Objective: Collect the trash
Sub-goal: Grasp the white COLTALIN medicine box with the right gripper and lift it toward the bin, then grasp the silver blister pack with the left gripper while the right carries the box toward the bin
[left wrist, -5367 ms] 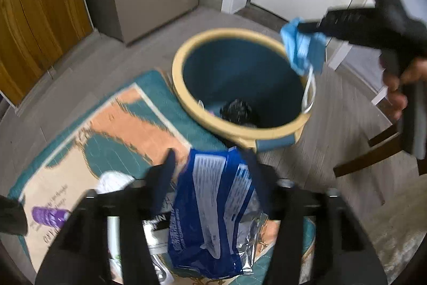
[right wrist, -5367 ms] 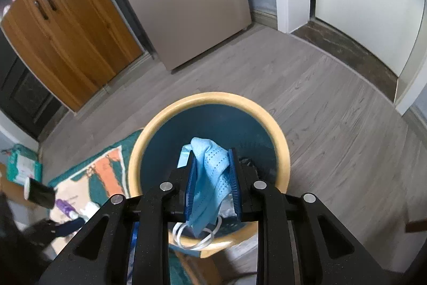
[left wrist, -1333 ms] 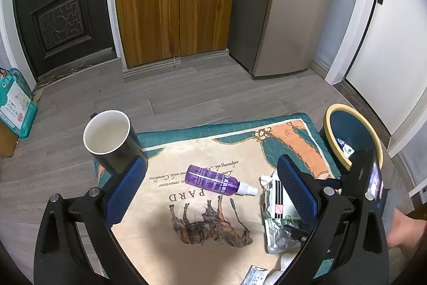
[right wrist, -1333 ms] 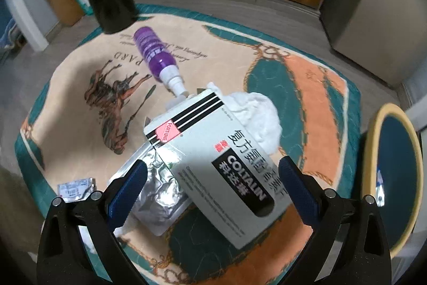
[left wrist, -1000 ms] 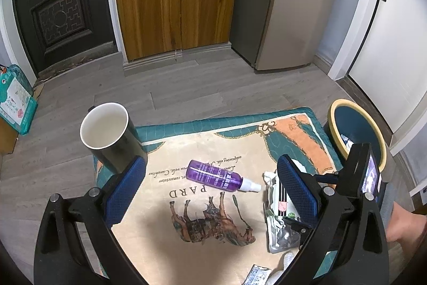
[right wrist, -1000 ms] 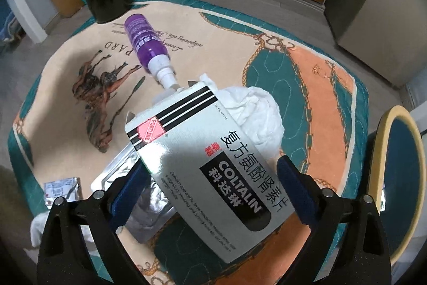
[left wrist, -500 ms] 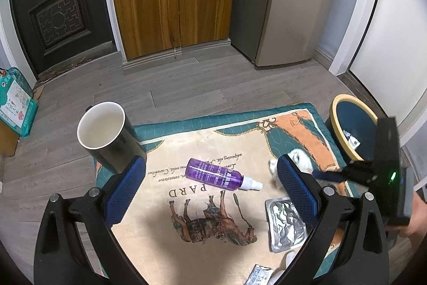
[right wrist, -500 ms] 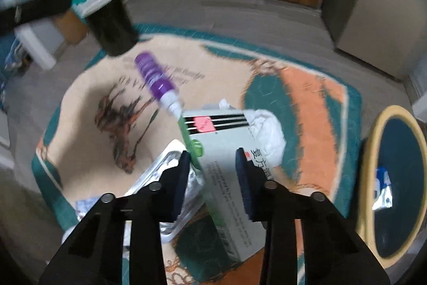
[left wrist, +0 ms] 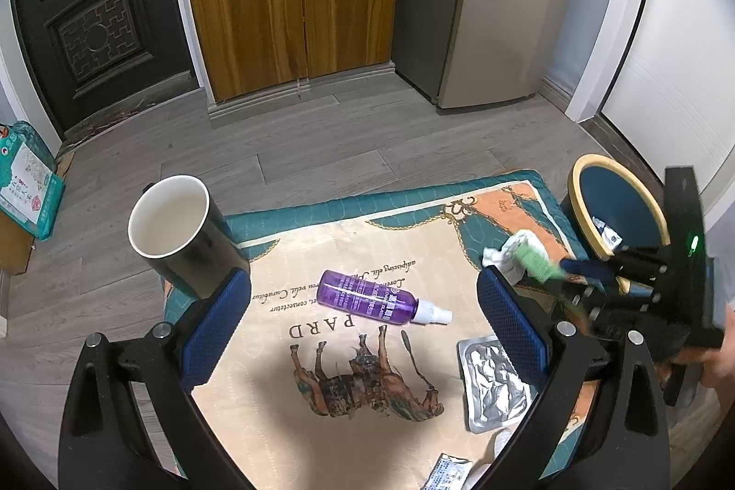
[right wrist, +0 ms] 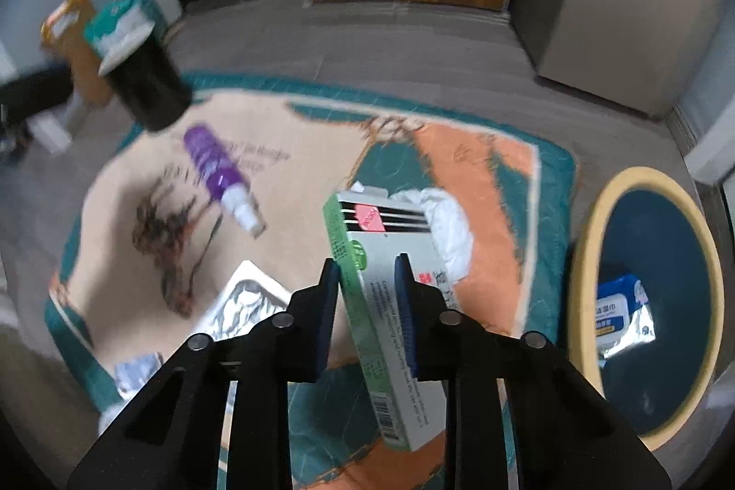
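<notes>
**One box in hand, bin just off to the right**

We've got our right gripper [right wrist: 367, 283] pinched on the green-and-white cardboard medicine box [right wrist: 383, 288], lifted clear of the rug so it can swing to the yellow-rimmed blue bin [right wrist: 643, 301]. Our left gripper [left wrist: 363, 315] hangs wide open and empty over the purple spray bottle [left wrist: 367, 297], probably lining up the silver foil blister sheet [left wrist: 494, 384].

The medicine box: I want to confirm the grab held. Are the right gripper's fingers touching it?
Touching. In the right wrist view, the right gripper has both blue pads pressed against opposite faces of the medicine box, no gap either side.
</notes>
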The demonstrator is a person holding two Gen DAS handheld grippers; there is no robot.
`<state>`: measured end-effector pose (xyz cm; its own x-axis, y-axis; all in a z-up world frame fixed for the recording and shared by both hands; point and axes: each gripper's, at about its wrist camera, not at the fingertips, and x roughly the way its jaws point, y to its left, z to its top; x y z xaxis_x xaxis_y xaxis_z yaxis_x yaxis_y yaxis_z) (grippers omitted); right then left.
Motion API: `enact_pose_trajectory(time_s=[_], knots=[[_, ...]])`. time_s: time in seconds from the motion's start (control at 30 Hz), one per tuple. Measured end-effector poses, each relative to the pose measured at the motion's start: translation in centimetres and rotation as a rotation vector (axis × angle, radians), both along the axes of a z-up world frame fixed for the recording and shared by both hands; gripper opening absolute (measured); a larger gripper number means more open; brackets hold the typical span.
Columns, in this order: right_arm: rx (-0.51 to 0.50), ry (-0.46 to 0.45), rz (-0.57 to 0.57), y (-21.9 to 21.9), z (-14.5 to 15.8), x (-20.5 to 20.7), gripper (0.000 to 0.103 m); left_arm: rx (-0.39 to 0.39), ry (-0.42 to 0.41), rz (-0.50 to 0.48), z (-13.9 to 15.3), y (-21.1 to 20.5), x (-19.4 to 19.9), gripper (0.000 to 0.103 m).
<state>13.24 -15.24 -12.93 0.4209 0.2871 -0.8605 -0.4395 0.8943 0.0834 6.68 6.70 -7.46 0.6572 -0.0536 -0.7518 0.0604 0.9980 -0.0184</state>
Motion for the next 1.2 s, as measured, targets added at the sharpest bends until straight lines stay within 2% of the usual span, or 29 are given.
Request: enact_pose_trajectory(time_s=[0.13,0.27,0.47,0.57,0.63,0.7,0.77,0.83,0.87,1.0,1.2], knots=[[0.062,-0.012,-0.112,-2.9,1.1,1.2,0.024,-0.001,0.005,0.000,-0.1,0.0,0.1,0.097],[0.062,-0.023,-0.181,-4.9,1.5,1.8,0.024,0.008,0.008,-0.006,-0.2,-0.2,0.2,0.097],[0.115,0.041,-0.130,-4.9,0.6,1.9,0.024,0.014,0.014,-0.014,-0.4,-0.4,0.1,0.097],[0.063,0.040,-0.098,-4.0,0.2,1.6,0.034,0.019,0.019,-0.017,-0.4,-0.5,0.2,0.097],[0.064,0.066,-0.081,-3.8,-0.3,1.5,0.039,0.023,0.021,-0.020,-0.5,-0.6,0.2,0.097],[0.014,0.062,-0.055,-3.4,-0.7,1.3,0.040,0.028,0.023,-0.023,-0.5,-0.7,0.2,0.097],[-0.033,0.055,-0.033,-2.9,-1.1,1.1,0.037,0.028,0.027,-0.026,-0.6,-0.7,0.2,0.097],[-0.045,0.050,-0.018,-2.7,-1.1,1.0,0.025,0.029,0.033,-0.030,-0.8,-0.8,0.3,0.097],[-0.043,0.044,-0.012,-2.6,-0.9,1.0,0.021,0.032,0.037,-0.033,-0.9,-0.9,0.3,0.097],[-0.012,0.009,-0.027,-3.0,0.9,0.8,0.020,0.006,0.085,-0.050,-2.9,-1.9,0.4,0.097],[0.037,-0.057,-0.105,-4.8,5.1,0.1,0.020,0.022,0.223,-0.108,-9.0,-6.8,-0.2,0.097]])
